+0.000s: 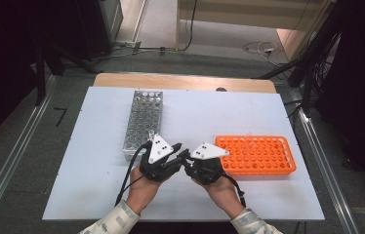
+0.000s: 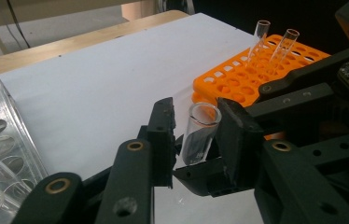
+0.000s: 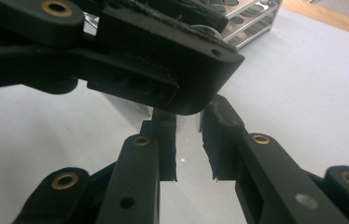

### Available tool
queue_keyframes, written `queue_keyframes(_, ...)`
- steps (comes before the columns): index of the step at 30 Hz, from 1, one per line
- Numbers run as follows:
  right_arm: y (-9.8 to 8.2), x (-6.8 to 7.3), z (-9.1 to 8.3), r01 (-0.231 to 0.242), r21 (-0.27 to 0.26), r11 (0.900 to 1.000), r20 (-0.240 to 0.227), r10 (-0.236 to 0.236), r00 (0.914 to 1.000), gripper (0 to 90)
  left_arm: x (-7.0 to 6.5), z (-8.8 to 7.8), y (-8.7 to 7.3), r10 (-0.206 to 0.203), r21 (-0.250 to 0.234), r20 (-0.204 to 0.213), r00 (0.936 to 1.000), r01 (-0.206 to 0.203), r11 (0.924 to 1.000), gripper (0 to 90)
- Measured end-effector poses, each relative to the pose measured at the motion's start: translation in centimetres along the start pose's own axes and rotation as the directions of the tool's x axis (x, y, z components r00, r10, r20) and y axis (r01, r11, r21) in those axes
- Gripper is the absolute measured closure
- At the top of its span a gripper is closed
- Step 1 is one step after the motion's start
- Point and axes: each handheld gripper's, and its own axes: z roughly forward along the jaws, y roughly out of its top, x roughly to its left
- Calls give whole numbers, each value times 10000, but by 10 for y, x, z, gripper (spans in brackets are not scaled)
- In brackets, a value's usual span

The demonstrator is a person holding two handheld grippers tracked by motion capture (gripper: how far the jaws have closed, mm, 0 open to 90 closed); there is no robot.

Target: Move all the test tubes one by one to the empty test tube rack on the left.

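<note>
left gripper view showed left tool (image 2: 195,135) and right tool (image 2: 200,179) both clamped on glass tube (image 2: 199,135); light, slick, fragile, best gripped mid-body

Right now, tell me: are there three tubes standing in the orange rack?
No. The left gripper view shows two tubes standing in the orange rack; a third tube sits between the claws.

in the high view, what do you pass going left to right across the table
clear rack → left gripper → right gripper → orange rack
</note>
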Motion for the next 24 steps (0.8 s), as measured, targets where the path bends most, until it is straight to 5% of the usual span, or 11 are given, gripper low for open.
queue_keyframes(9,-1,-1,0,-32,1,10000,19,32,10000,723,1,1,1,83,14,53,10000,-83,10000,751)
queue_keyframes(16,0,-6,-5,-296,59,9995,40,296,9996,342,8,1,8,-196,-186,-45,9998,195,9996,752)
queue_keyframes(24,-2,-15,-17,-664,-172,9976,199,667,9976,279,30,2,29,-595,-372,-477,9971,578,9976,751)
